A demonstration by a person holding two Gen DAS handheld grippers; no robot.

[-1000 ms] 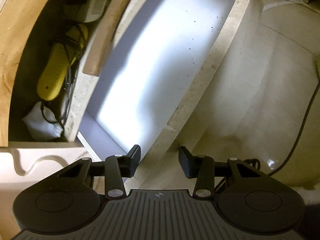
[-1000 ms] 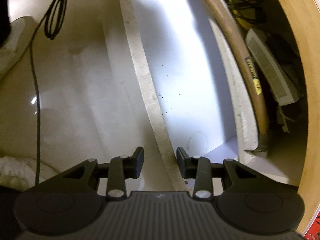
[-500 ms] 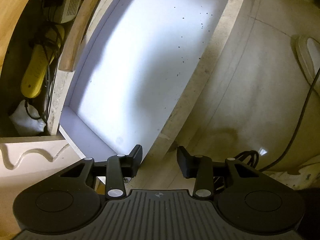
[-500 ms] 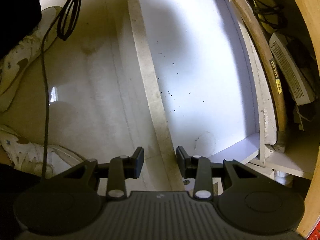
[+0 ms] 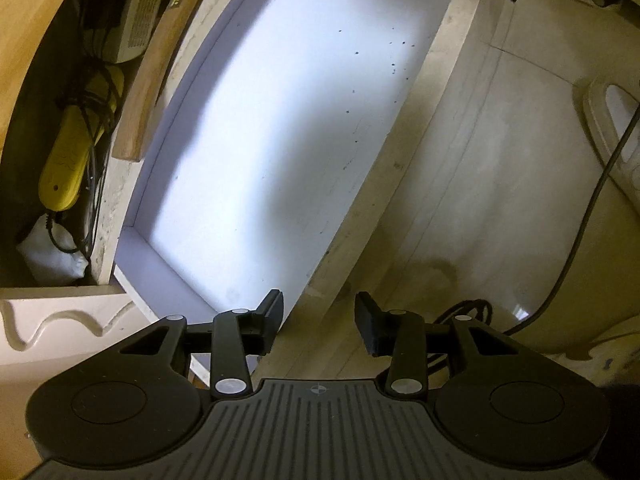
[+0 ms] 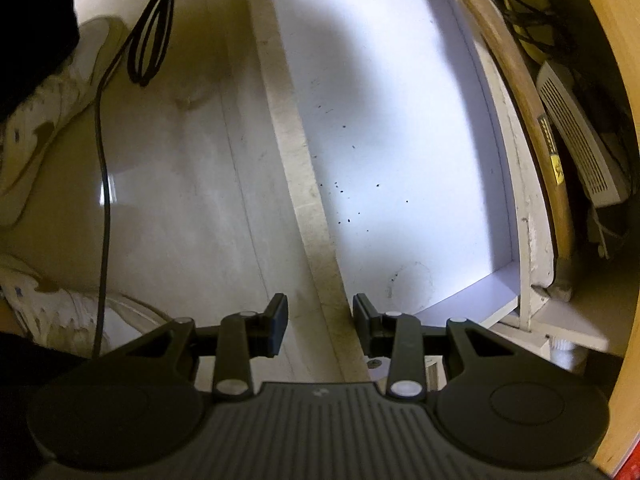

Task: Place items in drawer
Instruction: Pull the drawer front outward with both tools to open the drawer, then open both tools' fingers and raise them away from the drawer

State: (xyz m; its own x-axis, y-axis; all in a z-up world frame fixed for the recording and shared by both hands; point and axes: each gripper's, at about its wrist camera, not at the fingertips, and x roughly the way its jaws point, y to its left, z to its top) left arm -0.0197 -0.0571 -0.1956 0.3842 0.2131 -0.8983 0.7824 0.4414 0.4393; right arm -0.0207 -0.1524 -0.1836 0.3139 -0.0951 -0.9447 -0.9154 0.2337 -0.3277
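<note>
1. Since the earlier frames both cameras have pulled back and up from the pulled-out white drawer (image 5: 288, 128), so more of its pale floor and of the tiled room floor shows in each view.
2. That drawer (image 6: 400, 132) lies open below both grippers, its white bottom bare except for small dark specks and a faint ring mark near the near end.
3. In the left wrist view, the left gripper (image 5: 319, 316) hangs released, fingers apart with nothing between them, above the drawer's near right rim.
4. Seen from the right wrist, the right gripper (image 6: 320, 316) is likewise released and holds nothing; the drawer's beige front rail (image 6: 304, 168) runs between its fingers.
5. Left of the drawer in the left view, inside the wooden cabinet, lie a wooden-handled hammer (image 5: 160, 68), a yellow plastic tool wrapped with black cord (image 5: 70, 160) and a white vented box (image 5: 140, 12).
6. In the right view the same hammer (image 6: 520, 92) rests along the drawer's right wall, with the white box (image 6: 580, 140) beyond it.
7. A thin black cable (image 6: 102, 184) trails across the pale floor tiles (image 6: 180, 200) past a white sneaker (image 6: 44, 116) at the left.
</note>
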